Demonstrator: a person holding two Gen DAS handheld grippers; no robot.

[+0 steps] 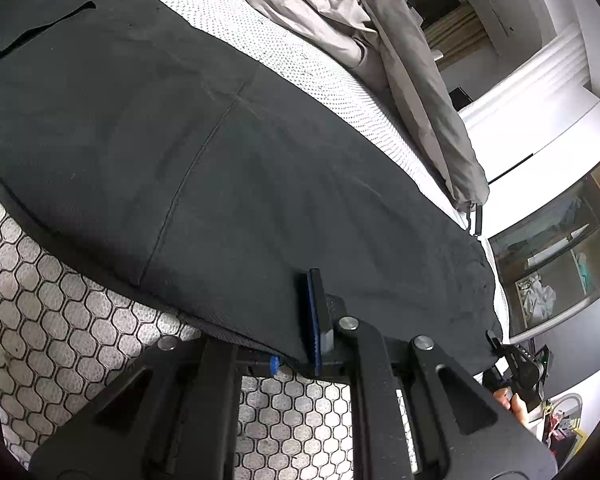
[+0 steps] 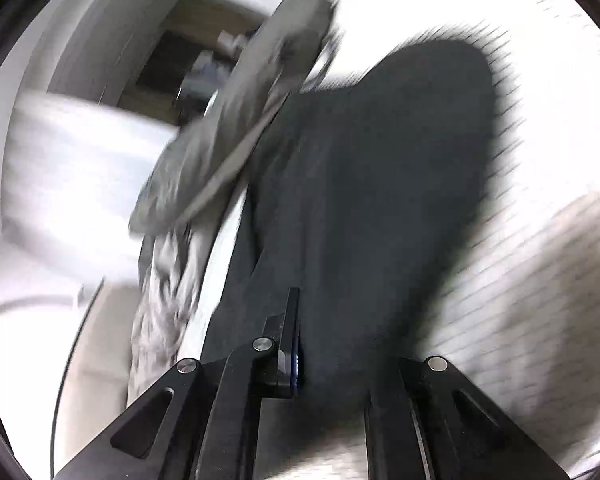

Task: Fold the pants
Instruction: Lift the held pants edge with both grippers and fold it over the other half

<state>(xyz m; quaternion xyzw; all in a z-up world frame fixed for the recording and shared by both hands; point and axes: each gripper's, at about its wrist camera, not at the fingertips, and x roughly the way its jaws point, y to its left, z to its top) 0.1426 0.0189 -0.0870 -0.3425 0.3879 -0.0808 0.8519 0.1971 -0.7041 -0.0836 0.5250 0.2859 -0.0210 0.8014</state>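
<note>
Black pants [image 1: 228,152] lie spread across the bed, with a slit pocket at the upper left in the left wrist view. My left gripper [image 1: 300,332] is shut on the near edge of the pants; one finger [image 1: 316,312] lies on top of the cloth and the other is hidden under it. In the blurred right wrist view the pants [image 2: 380,184] fill the middle. My right gripper [image 2: 304,344] is shut on their edge, with one finger [image 2: 288,332] showing and the other hidden by cloth. The right gripper also shows at the pants' far end in the left wrist view [image 1: 512,364].
The mattress [image 1: 60,320] has a honeycomb pattern near me and a dotted white cover [image 1: 340,84] beyond the pants. A crumpled grey blanket [image 1: 340,12] lies at the far side and hangs over the bed's edge [image 2: 204,160]. Glass-fronted shelves [image 1: 560,248] stand to the right.
</note>
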